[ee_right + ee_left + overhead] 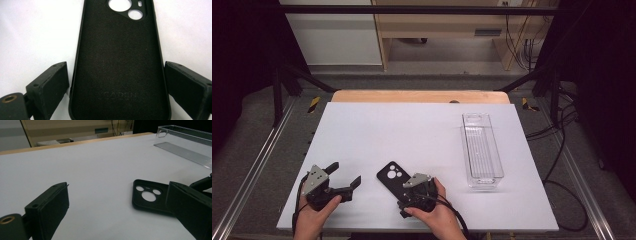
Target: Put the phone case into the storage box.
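A black phone case [391, 178] lies flat on the white table [412, 135], its hollow side up and its camera holes at the far end. My right gripper [117, 85] is open, one jaw on each side of the case's [120, 65] near end, with a small gap on both sides. In the high view that right gripper [414, 192] sits over the case's near end. My left gripper [346, 175] stands open over bare table to the left. Its own view has the case [150, 198] off to the right, partly behind the right jaw.
A long clear plastic bin [482, 150] stands lengthwise at the right side of the table, also seen as the clear bin [185, 147] in the left gripper view. A wooden edge [419, 96] runs along the table's far side, with furniture and cables beyond.
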The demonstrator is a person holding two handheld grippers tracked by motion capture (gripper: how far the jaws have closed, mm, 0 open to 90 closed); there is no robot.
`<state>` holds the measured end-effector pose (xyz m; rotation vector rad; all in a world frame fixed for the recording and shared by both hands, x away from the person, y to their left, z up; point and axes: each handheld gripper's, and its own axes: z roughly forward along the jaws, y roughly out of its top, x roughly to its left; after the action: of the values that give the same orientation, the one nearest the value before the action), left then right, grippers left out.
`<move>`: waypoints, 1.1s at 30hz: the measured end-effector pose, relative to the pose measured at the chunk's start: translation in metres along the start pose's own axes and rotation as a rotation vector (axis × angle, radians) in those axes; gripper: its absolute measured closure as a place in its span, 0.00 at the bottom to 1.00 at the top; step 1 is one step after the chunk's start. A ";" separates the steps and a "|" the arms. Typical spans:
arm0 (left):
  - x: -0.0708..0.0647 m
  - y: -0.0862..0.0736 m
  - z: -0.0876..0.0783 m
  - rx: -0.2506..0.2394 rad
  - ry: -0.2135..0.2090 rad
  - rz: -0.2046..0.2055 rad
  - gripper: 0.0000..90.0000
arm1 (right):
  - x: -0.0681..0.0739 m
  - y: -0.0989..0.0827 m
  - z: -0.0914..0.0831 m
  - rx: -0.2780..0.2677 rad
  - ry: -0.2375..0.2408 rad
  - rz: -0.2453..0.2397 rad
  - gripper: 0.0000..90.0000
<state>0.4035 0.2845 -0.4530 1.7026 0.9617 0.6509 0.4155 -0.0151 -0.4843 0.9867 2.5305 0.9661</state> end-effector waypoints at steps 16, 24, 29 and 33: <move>0.003 -0.001 -0.002 -0.004 0.000 -0.019 0.06 | -0.002 0.004 -0.003 0.014 -0.009 0.006 0.17; 0.003 0.000 -0.003 -0.017 0.005 -0.029 0.06 | 0.000 0.004 -0.011 -0.027 -0.073 -0.016 0.17; 0.001 0.000 -0.001 -0.012 0.001 -0.025 0.06 | -0.007 0.002 -0.019 -0.051 -0.098 0.000 0.17; 0.001 0.000 -0.001 -0.016 -0.003 -0.030 0.06 | -0.012 0.003 -0.027 -0.079 -0.111 0.017 0.18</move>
<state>0.4033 0.2861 -0.4527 1.6714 0.9759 0.6349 0.4140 -0.0347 -0.4621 1.0112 2.3784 0.9803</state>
